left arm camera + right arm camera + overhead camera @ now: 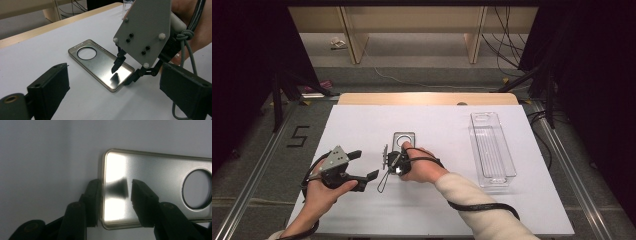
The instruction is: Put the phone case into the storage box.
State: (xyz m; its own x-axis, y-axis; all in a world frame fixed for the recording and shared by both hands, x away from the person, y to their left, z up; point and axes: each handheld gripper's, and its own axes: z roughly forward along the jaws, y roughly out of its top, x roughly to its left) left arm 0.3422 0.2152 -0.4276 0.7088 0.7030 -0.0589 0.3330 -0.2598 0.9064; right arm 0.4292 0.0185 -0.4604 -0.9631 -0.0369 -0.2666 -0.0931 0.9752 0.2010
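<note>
floor mark (299, 136) reads 5, metal plate (404, 139) unmarked

A white-topped table (362, 125) carried two things. A metal tray (404, 138) lay mid-table. A clear plastic container (492, 150) lay right.

We cannot tell whether the right hand-held gripper (115, 195) presses the metal lid (160, 182); its far end is cut off in the right gripper view. From above, the person's hand (419, 167) hides the lid's near end.
</note>
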